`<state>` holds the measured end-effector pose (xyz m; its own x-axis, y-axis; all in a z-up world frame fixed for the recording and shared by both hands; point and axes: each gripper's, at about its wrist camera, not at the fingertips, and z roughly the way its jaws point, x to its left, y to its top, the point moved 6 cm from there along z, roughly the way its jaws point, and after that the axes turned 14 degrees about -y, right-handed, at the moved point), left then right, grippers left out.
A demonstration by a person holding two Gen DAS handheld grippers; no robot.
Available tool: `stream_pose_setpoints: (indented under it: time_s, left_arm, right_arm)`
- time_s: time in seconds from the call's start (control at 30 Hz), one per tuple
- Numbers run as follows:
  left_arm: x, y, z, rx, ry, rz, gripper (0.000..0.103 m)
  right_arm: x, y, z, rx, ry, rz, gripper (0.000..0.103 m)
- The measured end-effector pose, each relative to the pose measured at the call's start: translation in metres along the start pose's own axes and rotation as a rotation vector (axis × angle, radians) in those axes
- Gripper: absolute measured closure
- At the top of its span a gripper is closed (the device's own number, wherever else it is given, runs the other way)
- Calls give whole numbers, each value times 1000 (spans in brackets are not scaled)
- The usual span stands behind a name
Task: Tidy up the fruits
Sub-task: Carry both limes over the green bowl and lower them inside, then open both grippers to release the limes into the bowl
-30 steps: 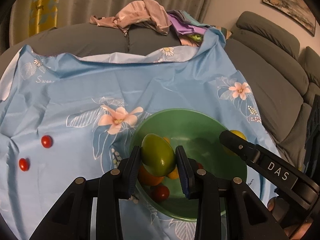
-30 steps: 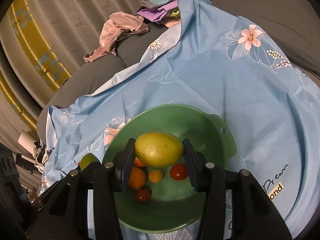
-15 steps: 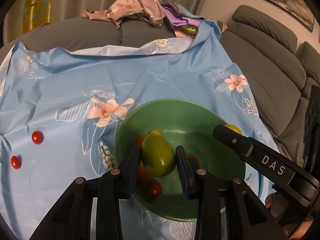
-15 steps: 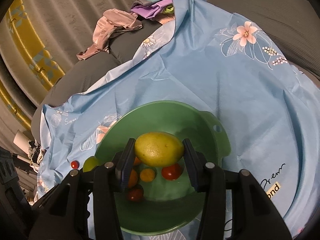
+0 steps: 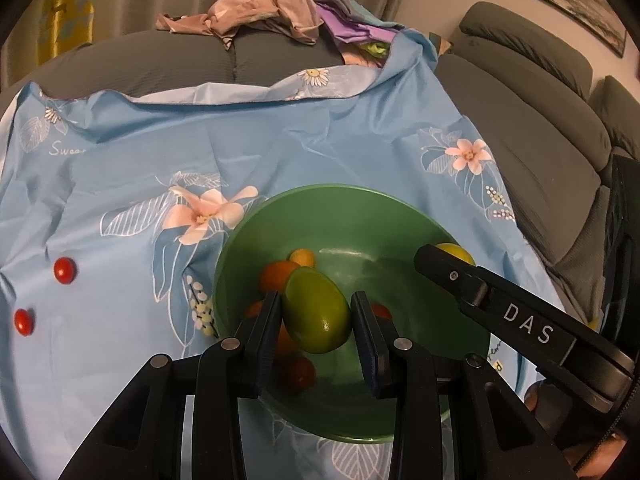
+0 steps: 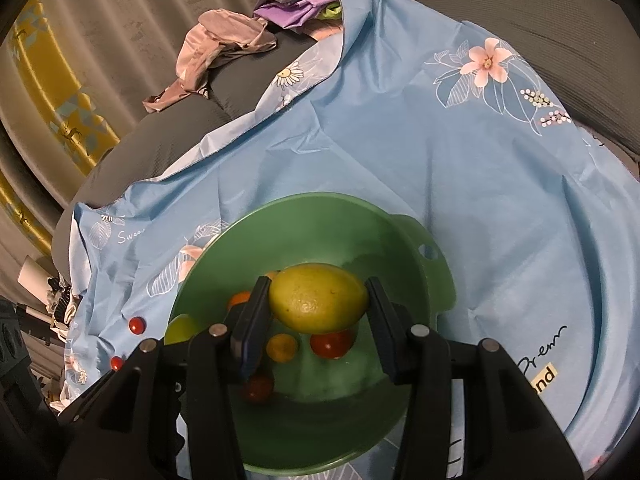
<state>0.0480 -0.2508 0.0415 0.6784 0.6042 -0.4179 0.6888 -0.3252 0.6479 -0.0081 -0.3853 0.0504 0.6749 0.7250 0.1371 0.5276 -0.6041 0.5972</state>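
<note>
My left tongs (image 5: 316, 316) pinch a lime (image 5: 316, 312), my right tongs (image 6: 316, 312) a lemon (image 6: 318, 298), both over the bowl (image 5: 340, 208). Several fruits lie inside. Two tomatoes (image 5: 64, 270), I think, wait on the cloth (image 5: 280, 140).

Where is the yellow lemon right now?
The yellow lemon sits clamped in the right tool, low in the right wrist view, held above the green bowl and its small tomatoes.

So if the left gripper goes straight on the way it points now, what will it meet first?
Probably the small fruits in the green bowl: the left gripper, shut on a green fruit, points down at an orange fruit. Depth is unclear.
</note>
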Motion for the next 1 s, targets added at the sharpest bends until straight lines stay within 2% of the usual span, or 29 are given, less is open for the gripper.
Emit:
stream_pose_setpoints:
  time_s: [1.0]
  left_arm:
    - [-8,-7,8,35,-6,29,68]
  right_arm:
    - [9,-7,13,32,-37,-58,55]
